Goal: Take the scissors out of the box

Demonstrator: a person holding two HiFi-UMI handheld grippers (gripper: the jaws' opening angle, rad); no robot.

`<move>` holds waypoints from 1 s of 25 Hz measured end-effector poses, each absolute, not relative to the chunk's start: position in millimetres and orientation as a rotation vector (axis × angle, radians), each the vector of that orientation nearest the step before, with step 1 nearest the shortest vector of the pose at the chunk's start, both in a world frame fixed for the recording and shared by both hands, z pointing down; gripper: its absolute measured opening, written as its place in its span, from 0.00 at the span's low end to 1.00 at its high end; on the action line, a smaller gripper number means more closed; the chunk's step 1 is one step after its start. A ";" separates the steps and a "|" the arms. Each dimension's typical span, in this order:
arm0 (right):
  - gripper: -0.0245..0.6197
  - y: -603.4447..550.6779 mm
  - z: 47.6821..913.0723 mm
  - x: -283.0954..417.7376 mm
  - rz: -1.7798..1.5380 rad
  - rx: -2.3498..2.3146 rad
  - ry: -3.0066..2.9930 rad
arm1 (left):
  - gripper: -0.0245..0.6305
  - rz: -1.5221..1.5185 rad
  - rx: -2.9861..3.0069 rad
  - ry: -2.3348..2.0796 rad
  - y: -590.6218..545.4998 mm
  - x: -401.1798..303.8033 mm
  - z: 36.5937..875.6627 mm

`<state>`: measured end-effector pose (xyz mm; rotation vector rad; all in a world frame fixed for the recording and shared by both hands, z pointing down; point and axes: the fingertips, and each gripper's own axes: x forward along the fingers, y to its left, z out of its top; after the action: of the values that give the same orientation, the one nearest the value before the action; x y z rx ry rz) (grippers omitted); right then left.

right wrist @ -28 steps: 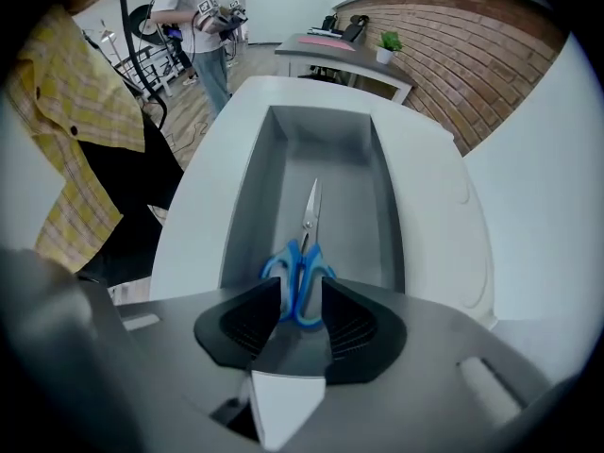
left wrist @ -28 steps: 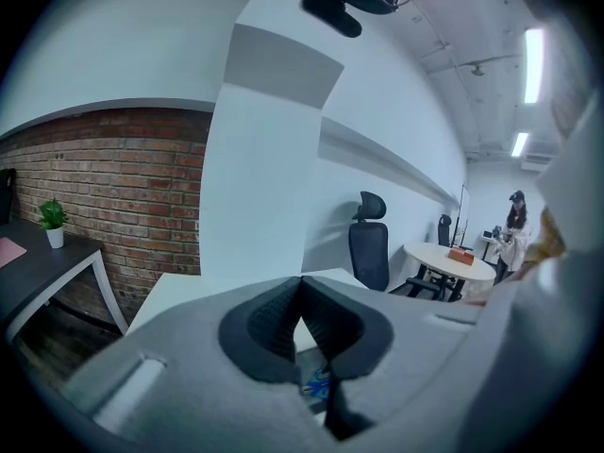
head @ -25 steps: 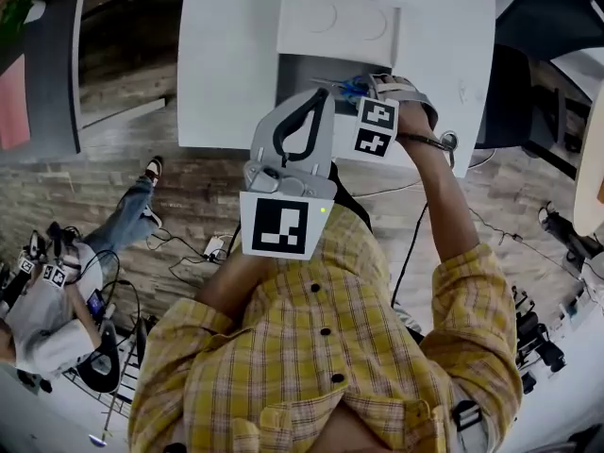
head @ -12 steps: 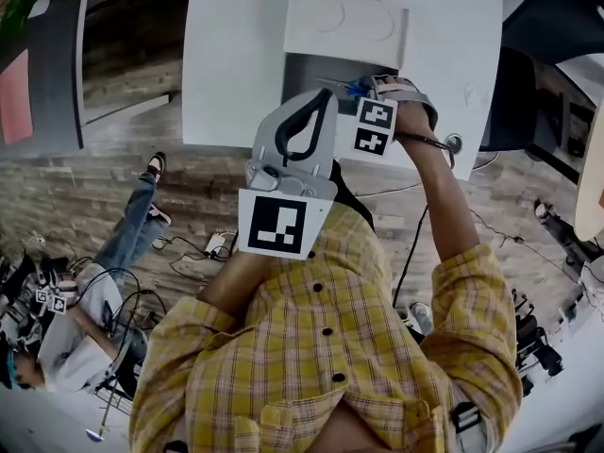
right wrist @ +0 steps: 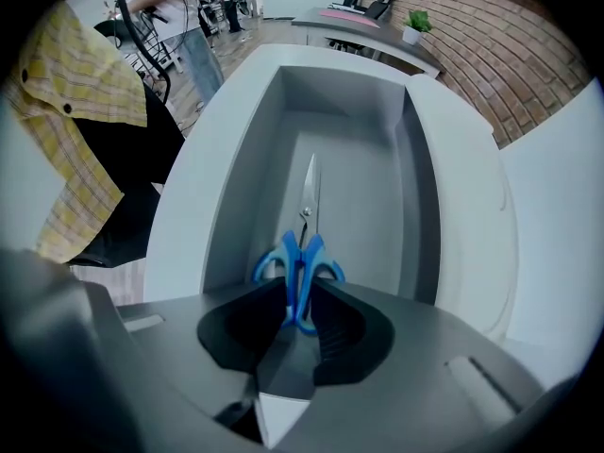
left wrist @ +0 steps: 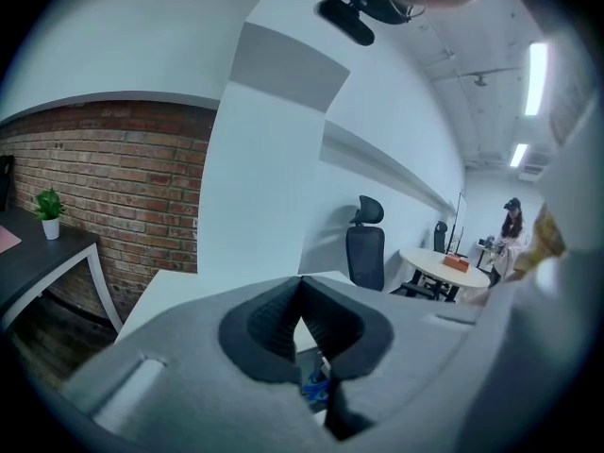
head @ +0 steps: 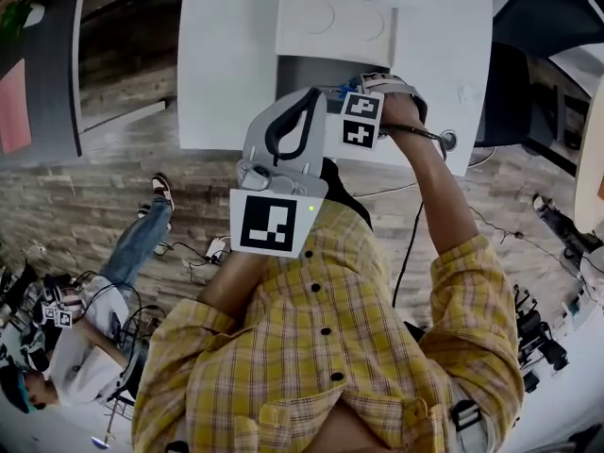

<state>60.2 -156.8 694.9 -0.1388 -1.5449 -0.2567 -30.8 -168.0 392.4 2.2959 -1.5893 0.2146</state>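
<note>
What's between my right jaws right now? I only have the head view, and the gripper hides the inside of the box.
Observer: The blue handles of the scissors, per the right gripper view. The right gripper has just been closing its jaws around them; contact is unclear.
Operator: Are the scissors lifted yet?
Observer: No, they lie flat on the floor of the grey box, blades together.
Operator: And my other hand?
Observer: The left gripper has its jaws together, nothing between them.

I see a brick wall behind a dark desk bearing a potted plant, a black office chair near a round table, bright ceiling light strips, and a plank floor.
</note>
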 end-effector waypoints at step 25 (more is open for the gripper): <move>0.18 -152.9 615.7 41.6 -0.153 0.139 -1.799 | 0.04 0.181 2.361 -1.675 -134.1 -36.2 348.9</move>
<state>41.6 -152.9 615.7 0.1389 -1.7989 -0.1525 -36.2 -134.1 348.9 2.3607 -1.6748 0.1807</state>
